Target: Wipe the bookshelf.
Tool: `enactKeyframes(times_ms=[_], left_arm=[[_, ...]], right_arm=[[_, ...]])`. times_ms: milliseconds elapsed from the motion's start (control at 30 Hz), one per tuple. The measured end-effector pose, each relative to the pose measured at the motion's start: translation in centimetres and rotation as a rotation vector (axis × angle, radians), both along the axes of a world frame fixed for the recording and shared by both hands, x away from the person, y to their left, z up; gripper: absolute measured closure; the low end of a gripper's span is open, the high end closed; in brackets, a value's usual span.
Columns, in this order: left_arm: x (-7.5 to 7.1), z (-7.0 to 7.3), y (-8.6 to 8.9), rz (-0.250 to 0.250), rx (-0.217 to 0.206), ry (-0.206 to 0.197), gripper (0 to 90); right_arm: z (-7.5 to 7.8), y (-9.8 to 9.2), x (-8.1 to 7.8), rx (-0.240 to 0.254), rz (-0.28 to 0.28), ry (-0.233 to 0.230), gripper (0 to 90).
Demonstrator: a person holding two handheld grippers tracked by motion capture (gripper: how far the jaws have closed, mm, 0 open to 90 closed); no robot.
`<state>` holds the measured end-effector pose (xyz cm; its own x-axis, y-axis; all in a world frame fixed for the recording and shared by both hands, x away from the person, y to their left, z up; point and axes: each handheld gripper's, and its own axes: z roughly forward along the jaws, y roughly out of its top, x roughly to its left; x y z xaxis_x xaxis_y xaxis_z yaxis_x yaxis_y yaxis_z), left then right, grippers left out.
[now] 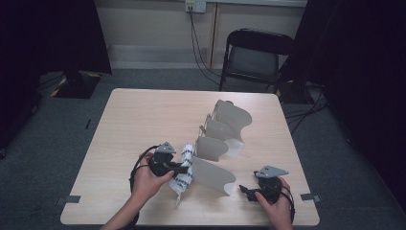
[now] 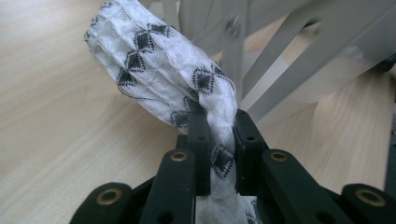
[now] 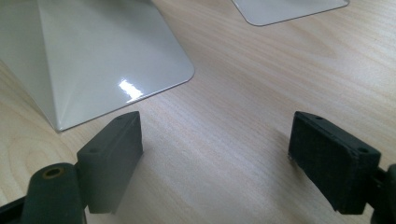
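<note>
Pale wooden table [image 1: 143, 115] on grey carpet; left gripper [image 1: 184, 168] clamped tight on rolled white cloth [image 1: 184, 170], pressed against nearest panel of grey rack [image 1: 225, 129]; right gripper [image 1: 245, 190] low beside rack, jaws wide, nothing between.

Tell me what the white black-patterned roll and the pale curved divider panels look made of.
White black-patterned roll: soft woven cloth, matte; a waffle-like weave shows and it pinches in where the left gripper clamps it. Pale curved divider panels: probably thin glossy plastic or coated sheet, given the bright glare spot and smooth rounded edge.
</note>
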<state>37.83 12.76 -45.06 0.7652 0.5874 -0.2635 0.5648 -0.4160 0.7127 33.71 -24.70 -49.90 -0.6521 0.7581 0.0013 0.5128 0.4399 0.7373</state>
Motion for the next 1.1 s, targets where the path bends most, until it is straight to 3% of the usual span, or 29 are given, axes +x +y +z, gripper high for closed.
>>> enactKeyframes(times_ms=[33, 167, 300, 400, 533, 767, 1000, 1100], left_arm=[[0.1, -1.0, -0.1, 0.003, 0.004, 0.013, 80.2], [0.2, -2.4, -0.1, 0.016, 0.005, 0.018, 80.0], [0.1, -3.0, 0.2, 0.026, 0.026, 0.031, 79.9], [0.1, -3.2, 0.4, 0.038, 0.01, 0.036, 79.9], [0.2, -2.8, 0.4, 0.032, 0.022, 0.037, 80.0], [-0.1, -1.5, 0.5, 0.02, 0.006, 0.042, 80.0], [-0.1, 1.1, 0.8, 0.008, -0.005, 0.025, 80.0], [-0.2, 3.0, 0.9, 0.006, -0.024, 0.015, 80.0]], right_arm=[[0.0, 0.0, 0.0, 0.0, 0.0, 0.0, 16.6], [0.0, 0.0, 0.0, 0.0, 0.0, 0.0, 16.6], [0.0, 0.0, 0.0, 0.0, 0.0, 0.0, 16.6], [0.0, 0.0, 0.0, 0.0, 0.0, 0.0, 16.6], [0.0, 0.0, 0.0, 0.0, 0.0, 0.0, 16.6], [0.0, 0.0, 0.0, 0.0, 0.0, 0.0, 16.6], [0.0, 0.0, 0.0, 0.0, 0.0, 0.0, 16.6], [0.0, 0.0, 0.0, 0.0, 0.0, 0.0, 16.6]])
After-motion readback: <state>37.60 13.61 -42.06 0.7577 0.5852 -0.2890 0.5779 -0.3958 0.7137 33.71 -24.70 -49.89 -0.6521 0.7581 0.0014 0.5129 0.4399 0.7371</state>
